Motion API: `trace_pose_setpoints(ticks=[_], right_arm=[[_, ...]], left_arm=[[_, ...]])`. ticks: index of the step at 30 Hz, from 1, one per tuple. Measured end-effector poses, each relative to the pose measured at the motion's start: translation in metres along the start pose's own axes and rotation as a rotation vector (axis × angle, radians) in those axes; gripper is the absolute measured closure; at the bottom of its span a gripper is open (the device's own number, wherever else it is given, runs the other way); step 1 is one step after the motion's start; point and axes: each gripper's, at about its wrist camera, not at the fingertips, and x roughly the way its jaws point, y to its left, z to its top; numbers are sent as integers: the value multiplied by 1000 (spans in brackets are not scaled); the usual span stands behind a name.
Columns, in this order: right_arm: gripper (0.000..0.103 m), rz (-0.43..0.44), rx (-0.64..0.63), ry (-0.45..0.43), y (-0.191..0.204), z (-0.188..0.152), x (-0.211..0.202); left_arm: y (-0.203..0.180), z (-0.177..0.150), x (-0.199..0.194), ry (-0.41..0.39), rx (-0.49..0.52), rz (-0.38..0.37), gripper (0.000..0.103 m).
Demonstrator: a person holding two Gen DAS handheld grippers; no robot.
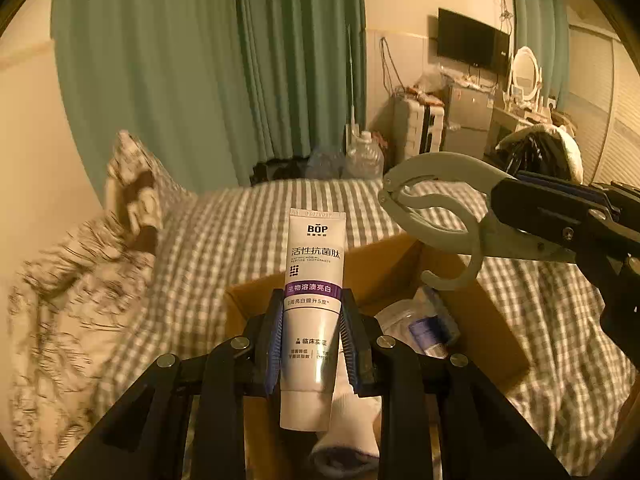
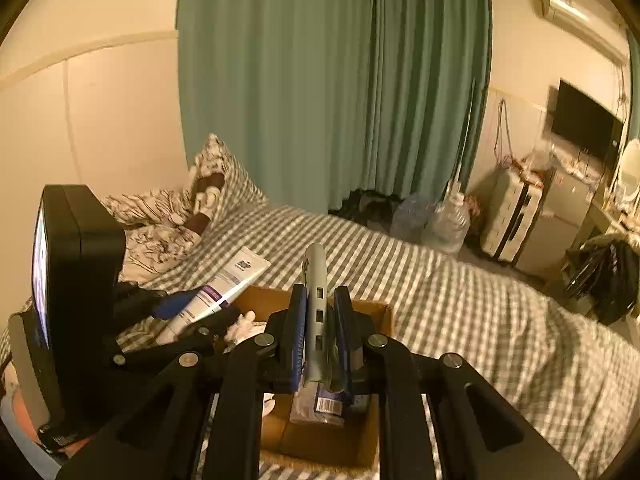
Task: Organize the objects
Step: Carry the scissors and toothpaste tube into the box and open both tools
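We hold the toothpaste tube [image 1: 314, 304] upright above the near edge of the cardboard box [image 1: 492, 320], the left gripper [image 1: 312, 340] pinching it around its lower half. To the right, our right gripper [image 2: 320, 332] is pressed together on a grey plastic clip [image 1: 436, 216], which hangs over the box's far right corner. White socks [image 1: 352, 424] and a small bottle [image 1: 432, 332] already lie inside the box, which sits on the checked bedsheet [image 1: 224, 240]. We judge both items are mid-carry; next we should lower each into free space in the box and only then let go.
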Motion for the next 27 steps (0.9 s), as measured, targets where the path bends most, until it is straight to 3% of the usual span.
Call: trace_pose_setpoints(ticks=[9, 19, 21, 22, 23, 27], right_arm=[[90, 10, 44, 137, -10, -30, 84], [90, -10, 84, 124, -14, -31, 82], [90, -15, 105, 119, -19, -30, 74], [90, -19, 111, 117, -20, -26, 69], [90, -31, 119, 112, -22, -25, 61], [56, -81, 135, 74, -25, -18, 26]], left_arm=[[-9, -14, 57, 81, 53, -49, 77], [-10, -20, 60, 114, 54, -58, 74], [-12, -20, 57, 117, 62, -39, 66], [-13, -19, 55, 116, 62, -27, 48], [-12, -18, 49, 104, 53, -18, 37], [-8, -10, 22, 62, 10, -48, 33]])
